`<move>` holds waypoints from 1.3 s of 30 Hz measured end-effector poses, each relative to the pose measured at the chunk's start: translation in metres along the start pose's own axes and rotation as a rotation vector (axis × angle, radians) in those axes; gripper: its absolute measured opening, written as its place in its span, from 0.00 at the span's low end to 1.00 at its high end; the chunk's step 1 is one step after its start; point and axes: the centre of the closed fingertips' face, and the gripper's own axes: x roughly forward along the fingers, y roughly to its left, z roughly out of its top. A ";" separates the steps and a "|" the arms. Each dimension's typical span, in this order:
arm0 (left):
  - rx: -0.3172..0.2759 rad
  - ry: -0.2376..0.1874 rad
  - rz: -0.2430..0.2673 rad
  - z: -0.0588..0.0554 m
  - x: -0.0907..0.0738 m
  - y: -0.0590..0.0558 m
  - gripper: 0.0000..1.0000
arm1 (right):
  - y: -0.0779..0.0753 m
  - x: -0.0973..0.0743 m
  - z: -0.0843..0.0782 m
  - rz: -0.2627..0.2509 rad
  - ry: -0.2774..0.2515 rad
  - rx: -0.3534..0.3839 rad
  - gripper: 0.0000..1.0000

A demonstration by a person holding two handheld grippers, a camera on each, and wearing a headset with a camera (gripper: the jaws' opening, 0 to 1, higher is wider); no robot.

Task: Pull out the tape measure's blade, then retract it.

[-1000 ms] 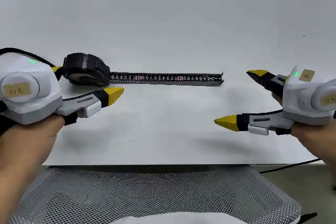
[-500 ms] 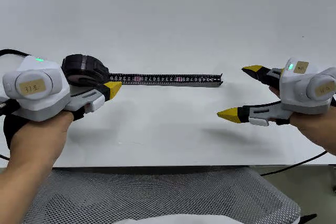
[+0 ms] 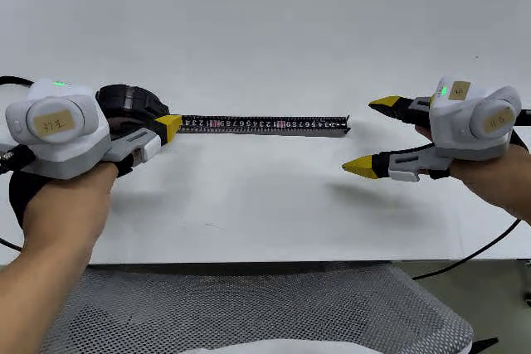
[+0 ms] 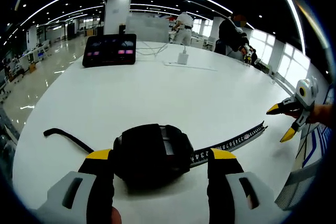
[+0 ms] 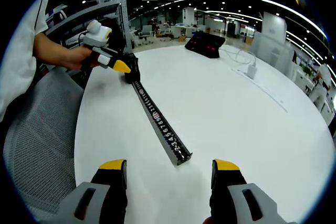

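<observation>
The black tape measure case (image 3: 133, 104) (image 4: 152, 153) (image 5: 131, 70) lies on the white table (image 3: 265, 39) at the left. Its blade (image 3: 265, 125) (image 4: 233, 140) (image 5: 160, 124) stretches rightward, flat on the table. My left gripper (image 3: 133, 118) (image 4: 160, 155) is open, one jaw on each side of the case, with a small gap visible at one side. My right gripper (image 3: 372, 133) (image 5: 169, 165) is open just beyond the blade's hook end (image 3: 347, 128) (image 5: 184, 157), not touching it. The right gripper (image 4: 281, 124) also appears far off in the left gripper view.
A black tablet-like device (image 4: 109, 50) (image 5: 205, 43) and a white charger with cable (image 4: 182, 56) (image 5: 252, 71) lie far across the table. A black cable (image 4: 63, 136) runs beside the case. A mesh chair (image 3: 249, 304) sits at the table's near edge. People stand in the background (image 4: 184, 23).
My left gripper has moved forward until its jaws flank the tape case. My right gripper has risen slightly, level with the blade's end. The blade's length looks the same.
</observation>
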 end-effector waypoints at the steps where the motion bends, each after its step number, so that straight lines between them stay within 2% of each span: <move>1: -0.004 0.000 0.002 0.000 0.001 0.000 0.68 | -0.001 0.000 0.000 0.004 0.004 -0.003 0.61; 14: -0.042 -0.006 0.044 0.002 0.004 0.007 0.64 | -0.012 0.007 -0.001 0.041 0.048 -0.062 0.49; 30: -0.033 -0.001 0.058 0.001 0.006 0.010 0.61 | -0.017 0.015 0.000 0.072 0.072 -0.109 0.41; 39: -0.032 0.004 0.057 0.001 0.007 0.010 0.60 | -0.017 0.026 -0.006 0.109 0.135 -0.185 0.32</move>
